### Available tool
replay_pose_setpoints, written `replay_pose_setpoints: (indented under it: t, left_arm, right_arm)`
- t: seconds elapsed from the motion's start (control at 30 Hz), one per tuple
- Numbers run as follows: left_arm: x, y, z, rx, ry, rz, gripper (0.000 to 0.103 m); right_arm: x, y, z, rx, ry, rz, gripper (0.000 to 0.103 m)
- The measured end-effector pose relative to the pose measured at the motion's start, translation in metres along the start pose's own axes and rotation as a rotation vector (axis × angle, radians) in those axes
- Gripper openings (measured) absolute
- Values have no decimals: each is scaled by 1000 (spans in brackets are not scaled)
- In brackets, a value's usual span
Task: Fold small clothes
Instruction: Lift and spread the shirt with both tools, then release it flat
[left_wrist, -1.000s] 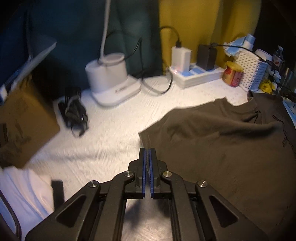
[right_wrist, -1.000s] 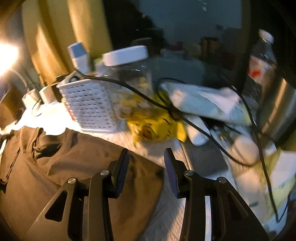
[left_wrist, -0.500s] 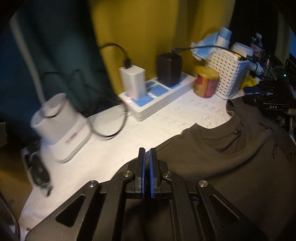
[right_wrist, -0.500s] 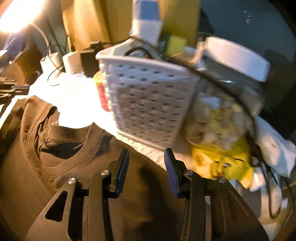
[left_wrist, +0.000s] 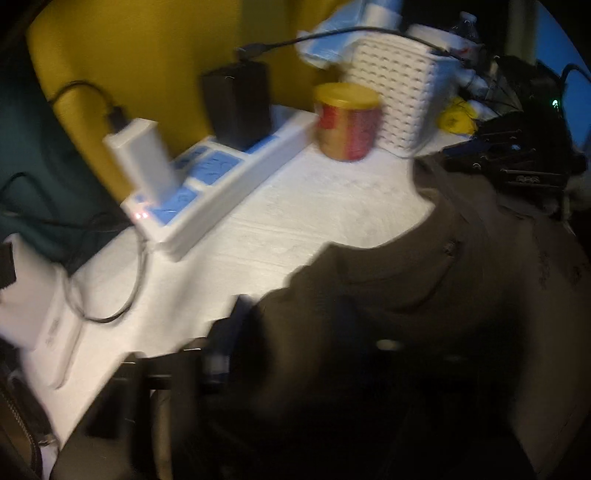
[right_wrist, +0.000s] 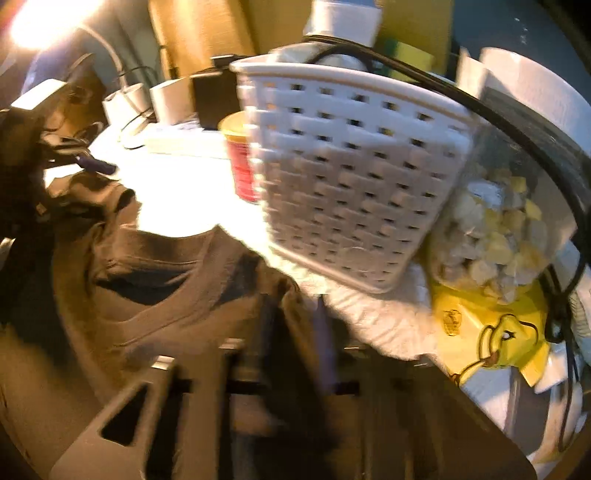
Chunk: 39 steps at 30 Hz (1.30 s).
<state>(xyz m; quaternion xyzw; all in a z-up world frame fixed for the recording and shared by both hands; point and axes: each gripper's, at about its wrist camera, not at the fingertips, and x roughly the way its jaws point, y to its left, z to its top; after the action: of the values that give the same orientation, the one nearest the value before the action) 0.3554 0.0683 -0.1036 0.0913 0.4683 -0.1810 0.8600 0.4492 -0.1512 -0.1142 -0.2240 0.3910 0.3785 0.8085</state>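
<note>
A dark brown T-shirt (left_wrist: 424, 295) lies on the white tabletop, collar toward the back; it also shows in the right wrist view (right_wrist: 147, 288). My left gripper (left_wrist: 280, 332) is low over the shirt's left shoulder edge; one finger (left_wrist: 225, 332) shows, the other is lost in blur and dark cloth. My right gripper (right_wrist: 291, 328) sits at the shirt's right shoulder with cloth between its fingers (right_wrist: 258, 332), which stand closer together than before. The right gripper also shows in the left wrist view (left_wrist: 517, 155).
A white power strip (left_wrist: 218, 184) with chargers, a red and gold can (left_wrist: 347, 122) and a white plastic basket (left_wrist: 399, 103) stand at the back. A jar of snacks (right_wrist: 495, 229), a yellow bag (right_wrist: 491, 332) and black cables lie beside the basket (right_wrist: 354, 192).
Both grippers moved forward and down onto the shirt's shoulders. The left fingers, shut before, now appear spread. The right fingers narrowed around the cloth. Both views are motion-blurred.
</note>
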Motion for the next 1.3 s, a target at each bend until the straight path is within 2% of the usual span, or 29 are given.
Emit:
replay_pose_setpoints:
  t: [0.03, 0.1, 0.23, 0.33, 0.5, 0.57, 0.6, 0.63, 0.67, 0.7, 0.73, 0.77, 0.83, 1.03, 1.3]
  left_arm:
    - [1, -1, 2, 4, -1, 0, 19]
    - [1, -1, 5, 9, -6, 13, 8]
    - [-5, 1, 11, -15, -78, 106, 6]
    - [-10, 6, 15, -50, -115, 122, 6]
    - [7, 2, 17, -56, -37, 137, 8]
    - [4, -1, 17, -63, -40, 149, 11]
    - [1, 0, 17, -73, -45, 158, 20]
    - [-3, 2, 16, -86, -51, 165, 36]
    - [-8, 5, 15, -102, -63, 168, 45]
    - [-15, 8, 13, -122, -81, 168, 58]
    - [-22, 10, 10, -144, -96, 169, 61]
    - [-29, 13, 7, -166, -107, 173, 62]
    - [-43, 16, -2, -187, -120, 193, 62]
    - [-77, 8, -39, -217, -133, 229, 62]
    - [-106, -6, -96, -278, -123, 239, 62]
  right_arm:
    - [0, 4, 0, -15, -4, -18, 6]
    - [-2, 7, -1, -28, -23, -67, 6]
    - [-12, -3, 1, 8, -62, -144, 6]
    - [-20, -17, 1, 46, -69, -181, 6]
    - [-18, -24, -6, 68, -48, -185, 6]
    - [-19, -25, -6, 67, -45, -188, 6]
    - [-18, -23, -3, 69, -46, -187, 6]
    - [-19, -25, -1, 72, -43, -184, 6]
    - [-20, -25, 1, 74, -41, -180, 7]
    - [-22, -25, 2, 76, -46, -184, 11]
    - [-27, -24, 1, 77, -54, -191, 22]
    - [-34, -25, 0, 81, -67, -194, 41]
    - [-44, -25, -3, 87, -85, -191, 53]
    - [-84, -22, -23, 142, -114, -234, 53]
    - [-120, -11, -85, 249, -83, -257, 53]
